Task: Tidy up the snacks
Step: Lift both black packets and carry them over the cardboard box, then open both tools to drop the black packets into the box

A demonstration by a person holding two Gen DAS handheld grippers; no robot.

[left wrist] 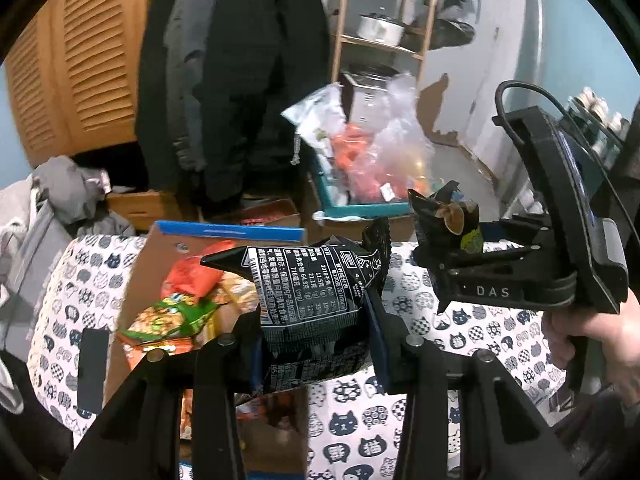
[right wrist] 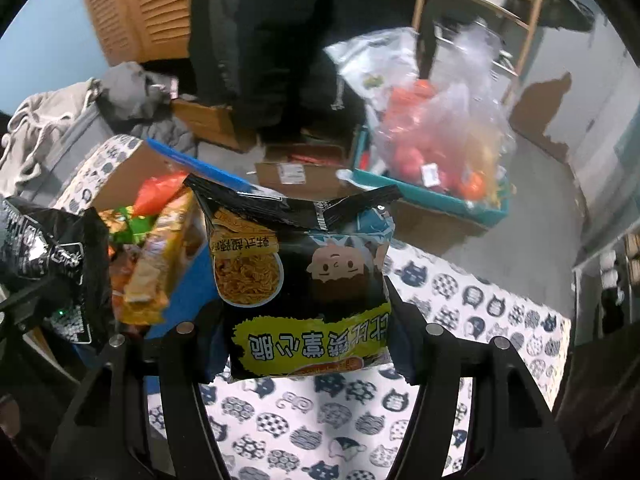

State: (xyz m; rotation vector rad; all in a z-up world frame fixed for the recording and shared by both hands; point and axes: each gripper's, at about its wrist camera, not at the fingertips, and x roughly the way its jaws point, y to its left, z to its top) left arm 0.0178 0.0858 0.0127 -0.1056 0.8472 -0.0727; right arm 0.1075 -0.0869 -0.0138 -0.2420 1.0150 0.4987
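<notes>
— Two packets up at once: left claw [left wrist: 316,344] pinching a black noodle packet [left wrist: 316,304] with its printed back to the camera, right claw [right wrist: 308,344] pinching a black-and-yellow noodle packet [right wrist: 308,292] by its sides. Both clear of the cat-print cloth [right wrist: 480,304] below.

— Step in hand?

— Carrying, by the look of it. Both packets lifted beside the open cardboard box [left wrist: 144,264], already stuffed with red, green and orange snack bags [left wrist: 180,304]. Probably headed for a sorting spot, though which one cannot be told.

— Next move?

— Needs a free spot picked first, then a lowering of each packet flat and a spreading of the pads one claw at a time. Soft, crinkly film; likely to slide or crumple if squeezed harder.

— Surface and room?

— Patterned cloth over what could be a bed or a table, hard to tell. Beyond it, a teal bin [right wrist: 432,196] with a clear plastic bag [right wrist: 448,132] of orange items, a wooden shelf rack [left wrist: 384,44] with a metal pot [left wrist: 380,26], dark coats [left wrist: 248,72] hanging, a louvred wooden door [left wrist: 92,60], cardboard on the floor.
</notes>
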